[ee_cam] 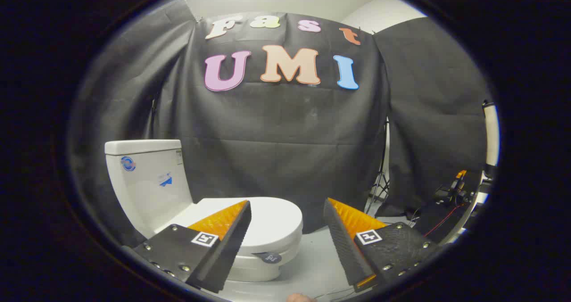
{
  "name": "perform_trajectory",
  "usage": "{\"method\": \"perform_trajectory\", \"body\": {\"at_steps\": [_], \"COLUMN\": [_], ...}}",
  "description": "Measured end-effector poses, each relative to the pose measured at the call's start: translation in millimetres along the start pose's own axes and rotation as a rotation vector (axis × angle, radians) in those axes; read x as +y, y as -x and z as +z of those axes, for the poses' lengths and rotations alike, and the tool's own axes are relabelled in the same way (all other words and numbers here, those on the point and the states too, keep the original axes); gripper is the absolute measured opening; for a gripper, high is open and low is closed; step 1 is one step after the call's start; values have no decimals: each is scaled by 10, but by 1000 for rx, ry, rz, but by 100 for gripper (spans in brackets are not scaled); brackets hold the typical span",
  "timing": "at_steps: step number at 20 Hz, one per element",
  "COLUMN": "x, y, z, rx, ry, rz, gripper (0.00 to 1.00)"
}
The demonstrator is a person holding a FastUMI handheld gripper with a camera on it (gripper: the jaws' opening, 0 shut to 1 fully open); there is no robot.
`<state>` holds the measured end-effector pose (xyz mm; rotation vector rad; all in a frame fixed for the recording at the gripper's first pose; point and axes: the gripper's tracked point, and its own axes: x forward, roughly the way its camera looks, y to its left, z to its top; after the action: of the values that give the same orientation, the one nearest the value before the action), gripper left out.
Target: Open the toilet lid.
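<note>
Toilet lid (272, 219) lay closed, ahead of my fingers and off toward the left one.

From my remote seat I saw the gripper (287, 219) with its fingers spread wide and holding nothing, clear of the toilet. The left finger (223, 230) overlapped the near side of the white lid in my view, while the right finger (352, 235) sat well apart from it over bare pale floor (312, 266). The lid rested flat on the bowl (254, 268), with a small dark tab (269, 258) at the front edge just below it. The white tank (147, 177) stood beyond the left finger, against the black cloth wall (285, 137). Cables and a stand (446, 195) sat beyond the right finger.
</note>
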<state>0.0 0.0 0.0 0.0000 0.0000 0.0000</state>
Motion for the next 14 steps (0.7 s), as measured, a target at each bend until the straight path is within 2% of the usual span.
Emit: {"method": "perform_trajectory", "body": {"at_steps": [14], "x": [182], "y": [-7], "z": [-70], "rx": [13], "ry": [43], "rz": [30], "gripper": [97]}}
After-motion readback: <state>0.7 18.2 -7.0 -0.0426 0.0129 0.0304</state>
